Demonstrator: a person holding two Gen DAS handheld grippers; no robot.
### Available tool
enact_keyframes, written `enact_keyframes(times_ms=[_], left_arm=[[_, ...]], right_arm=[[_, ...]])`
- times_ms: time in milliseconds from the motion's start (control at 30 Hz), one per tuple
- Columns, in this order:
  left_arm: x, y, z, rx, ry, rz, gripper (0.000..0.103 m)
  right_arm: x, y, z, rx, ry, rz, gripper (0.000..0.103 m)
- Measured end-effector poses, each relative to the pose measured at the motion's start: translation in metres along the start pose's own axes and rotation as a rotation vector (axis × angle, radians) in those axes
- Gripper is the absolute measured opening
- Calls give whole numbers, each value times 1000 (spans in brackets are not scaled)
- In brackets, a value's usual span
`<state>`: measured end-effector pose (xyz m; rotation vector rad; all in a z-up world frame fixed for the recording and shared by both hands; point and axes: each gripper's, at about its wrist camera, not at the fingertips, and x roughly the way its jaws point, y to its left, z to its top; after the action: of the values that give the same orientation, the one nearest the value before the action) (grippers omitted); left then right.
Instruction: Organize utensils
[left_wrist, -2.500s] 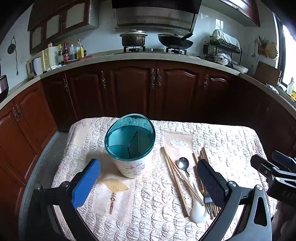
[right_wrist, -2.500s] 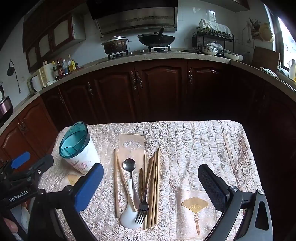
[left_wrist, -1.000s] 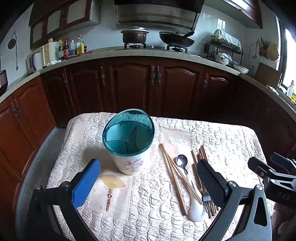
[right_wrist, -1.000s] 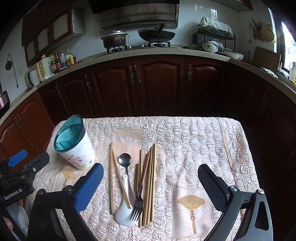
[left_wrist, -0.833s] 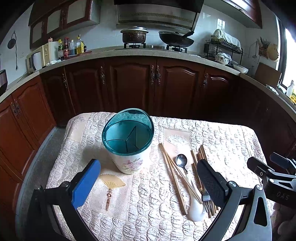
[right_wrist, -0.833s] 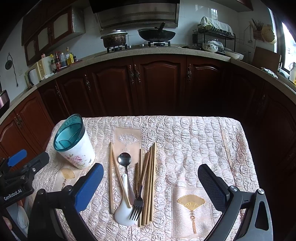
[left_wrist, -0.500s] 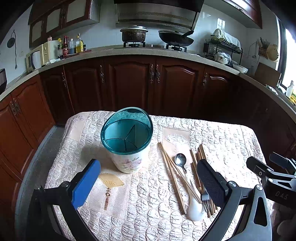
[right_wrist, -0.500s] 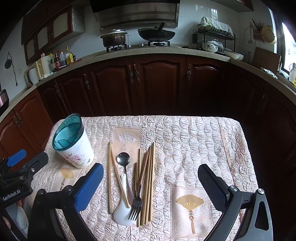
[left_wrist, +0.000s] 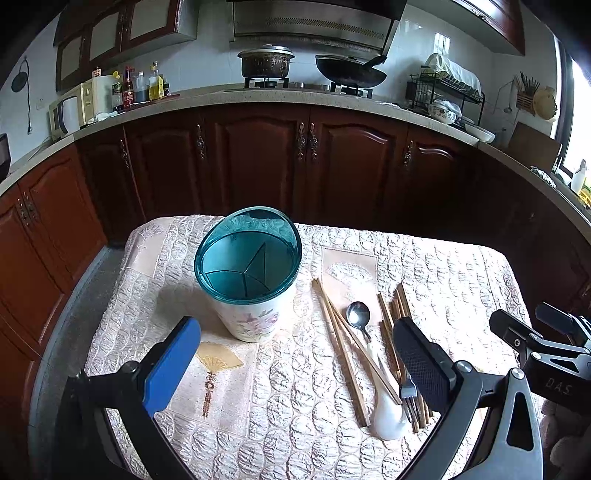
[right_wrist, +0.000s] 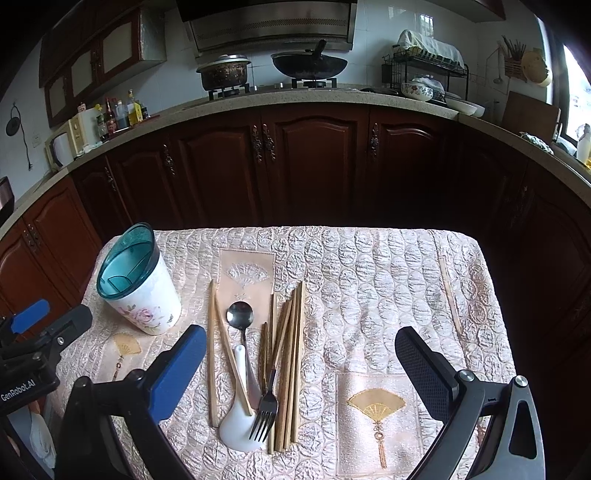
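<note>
nearest, the right hand-held gripper (right_wrist: 295, 363) hangs with its fingers spread wide and empty above the utensil pile on the tabletop (right_wrist: 388, 288): a fork (right_wrist: 266, 408), a white ceramic spoon (right_wrist: 238, 421), a metal spoon (right_wrist: 241, 317) and loose chopsticks (right_wrist: 291, 350). the left hand-held gripper (left_wrist: 291, 360) is likewise wide apart and empty, facing the divided holder (left_wrist: 247, 269), which stands upright just left of the pile. nothing is sorted yet; the first pick looks to be in hand, and it calls for dropping onto one piece and pinching it. compared with a moment ago, both views sit slightly higher and nothing on the cloth has moved.
</note>
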<state>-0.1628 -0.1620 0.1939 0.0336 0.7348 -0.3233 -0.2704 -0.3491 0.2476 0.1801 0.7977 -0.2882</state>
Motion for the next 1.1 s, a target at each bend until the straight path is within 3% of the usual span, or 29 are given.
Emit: enact_keyframes(times_ms=[1100], left_arm=[[25, 2, -6, -23, 64, -15, 103]], right_arm=[[24, -1, -4, -20, 43, -7, 103]])
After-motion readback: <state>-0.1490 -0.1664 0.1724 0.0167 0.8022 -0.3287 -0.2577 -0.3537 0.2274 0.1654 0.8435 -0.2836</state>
